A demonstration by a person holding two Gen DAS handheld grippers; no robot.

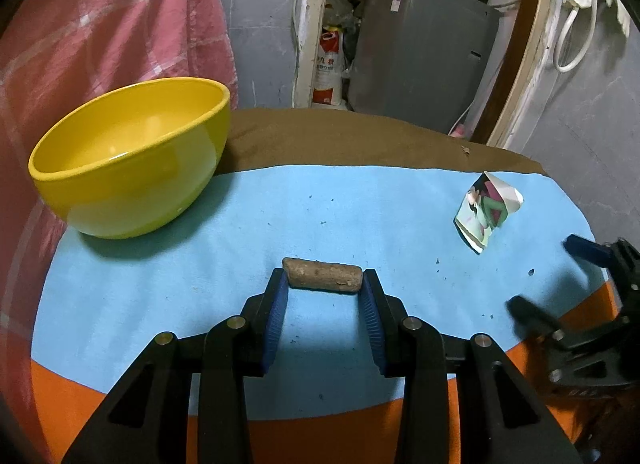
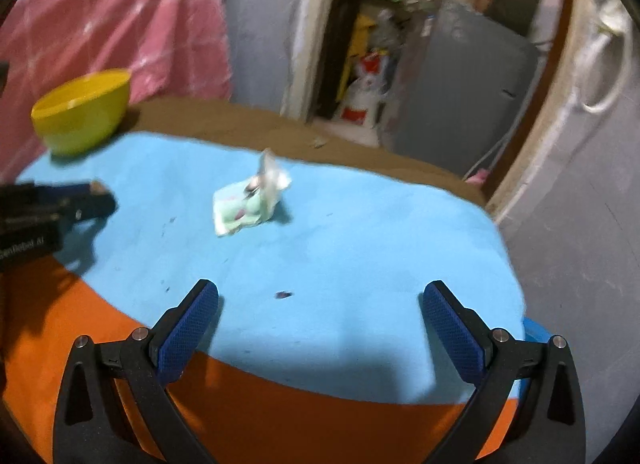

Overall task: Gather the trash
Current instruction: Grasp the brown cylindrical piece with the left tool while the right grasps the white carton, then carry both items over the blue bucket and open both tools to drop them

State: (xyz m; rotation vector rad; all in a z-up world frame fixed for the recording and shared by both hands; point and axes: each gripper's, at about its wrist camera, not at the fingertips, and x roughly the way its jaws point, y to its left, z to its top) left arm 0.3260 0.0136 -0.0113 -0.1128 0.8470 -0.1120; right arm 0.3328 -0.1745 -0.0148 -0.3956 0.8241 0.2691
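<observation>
Left claw [image 1: 324,284] clamping brown cork [image 1: 322,276] endwise, right claw [image 2: 320,304] spread wide, empty

Grey walls [image 1: 260,23], grey cabinet [image 1: 424,51]

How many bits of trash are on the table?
2. A brown cork-like stick sits between the left claw's tips on the blue cloth. A crumpled printed paper lies farther right. The tiny dark specks are not counted.
</observation>
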